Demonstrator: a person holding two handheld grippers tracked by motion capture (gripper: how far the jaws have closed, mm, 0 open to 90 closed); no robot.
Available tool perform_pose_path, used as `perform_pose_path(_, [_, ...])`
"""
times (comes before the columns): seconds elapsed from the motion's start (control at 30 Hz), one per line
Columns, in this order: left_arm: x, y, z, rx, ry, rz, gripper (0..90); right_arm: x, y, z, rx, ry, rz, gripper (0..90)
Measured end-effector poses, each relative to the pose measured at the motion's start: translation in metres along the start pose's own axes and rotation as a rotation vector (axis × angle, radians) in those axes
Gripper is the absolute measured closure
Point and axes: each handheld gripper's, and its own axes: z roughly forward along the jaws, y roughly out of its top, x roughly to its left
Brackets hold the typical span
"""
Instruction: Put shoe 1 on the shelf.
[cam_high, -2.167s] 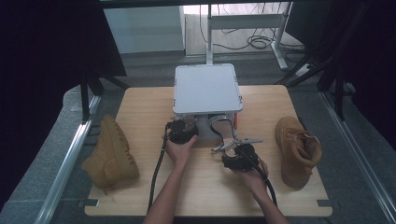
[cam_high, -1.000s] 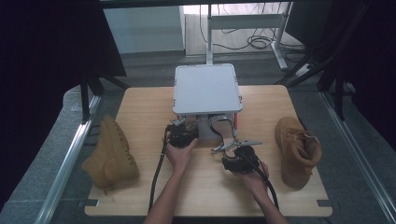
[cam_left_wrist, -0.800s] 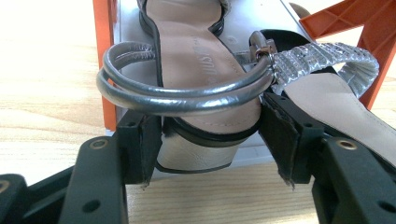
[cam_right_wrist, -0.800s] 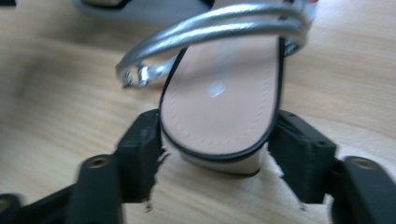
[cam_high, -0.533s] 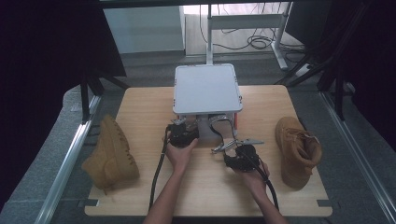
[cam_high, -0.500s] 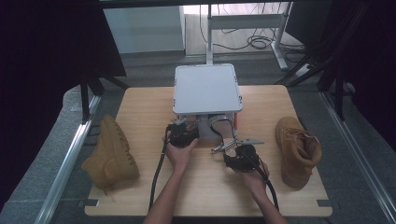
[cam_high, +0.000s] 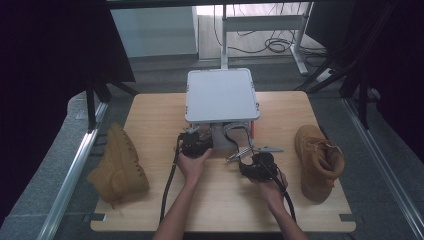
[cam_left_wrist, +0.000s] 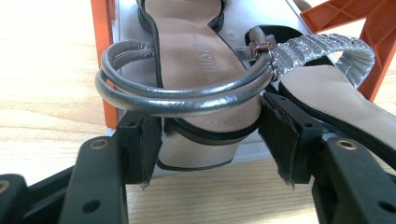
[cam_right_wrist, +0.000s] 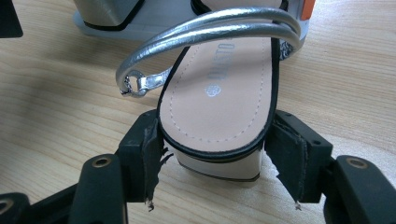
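Silver-strapped block-heel sandals: left gripper (cam_left_wrist: 208, 140) clamps one heel (cam_left_wrist: 198, 149), right gripper (cam_right_wrist: 212, 154) clamps the other (cam_right_wrist: 217, 161). Heels stiff, likely light; straps floppy, so hold heels.

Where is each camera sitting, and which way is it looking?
High view: sits above the person's side, looking forward and down on the table; both forearms, the left gripper and the right gripper show.
Left gripper view: rides on the left gripper, looking along its black jaws at the left sandal heel.
Right gripper view: rides on the right gripper, looking at the right sandal heel.
Shared: both gripper views show a silver-strapped sandal heel between the jaws; the high view shows both sandals below the grey box.
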Motion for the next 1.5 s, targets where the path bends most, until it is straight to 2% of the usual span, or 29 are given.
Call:
perform_pose_path(0.2, [0.000, 0.002, 0.000, 0.014, -0.002, 0.007, 39.8, 0.001, 0.007, 0.001, -0.019, -0.001, 0.018, 38.4])
perform_pose_path(0.63, [0.001, 0.003, 0.000, 0.026, -0.003, 0.009, 39.8, 0.005, 0.020, 0.008, 0.006, -0.009, 0.035, 38.3])
perform_pose_path(0.9, [0.001, 0.003, 0.000, 0.029, -0.005, 0.014, 39.7, 0.002, 0.029, 0.019, 0.010, 0.020, 0.102, 38.3])
perform_pose_path(1.3, [0.001, 0.003, 0.000, 0.033, -0.008, 0.011, 39.7, 0.006, 0.042, 0.033, 0.010, -0.009, 0.105, 38.3])
perform_pose_path(1.5, [0.001, 0.003, 0.000, 0.035, -0.009, 0.010, 39.7, 0.005, 0.048, 0.038, 0.007, -0.006, 0.125, 38.3])
